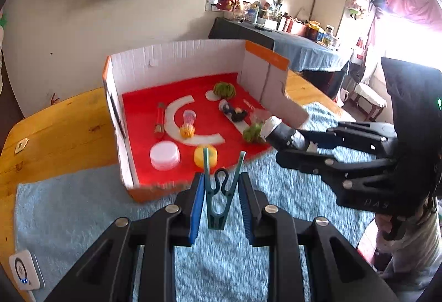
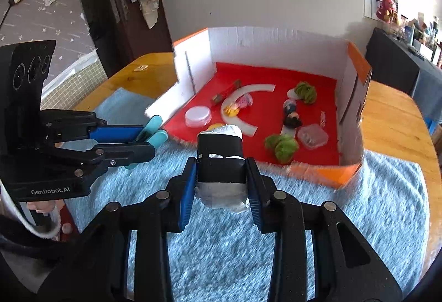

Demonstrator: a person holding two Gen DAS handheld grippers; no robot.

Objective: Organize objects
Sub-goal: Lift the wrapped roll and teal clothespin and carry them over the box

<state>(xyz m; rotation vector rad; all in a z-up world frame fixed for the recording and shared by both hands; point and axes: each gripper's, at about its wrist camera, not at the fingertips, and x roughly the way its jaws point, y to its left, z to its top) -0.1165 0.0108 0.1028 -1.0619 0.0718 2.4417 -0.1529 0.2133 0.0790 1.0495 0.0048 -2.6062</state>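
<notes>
Lying across a wooden table (image 1: 55, 122): pale blue towel (image 2: 248, 246), bearing a cardboard box (image 1: 176, 58) with white walls, orange rims and red floor. Sitting inside: white round lid (image 1: 165, 155), yellow disc (image 1: 205, 155), two green yarn pom-poms (image 2: 281, 145), clear plastic case (image 2: 313, 136), small figurines (image 2: 292, 115). Hovering before the box: left gripper (image 1: 221, 191), clamping a teal clothespin (image 1: 221, 191); right gripper (image 2: 221, 177), squeezing a black-and-white paper-wrapped roll (image 2: 221, 163).
</notes>
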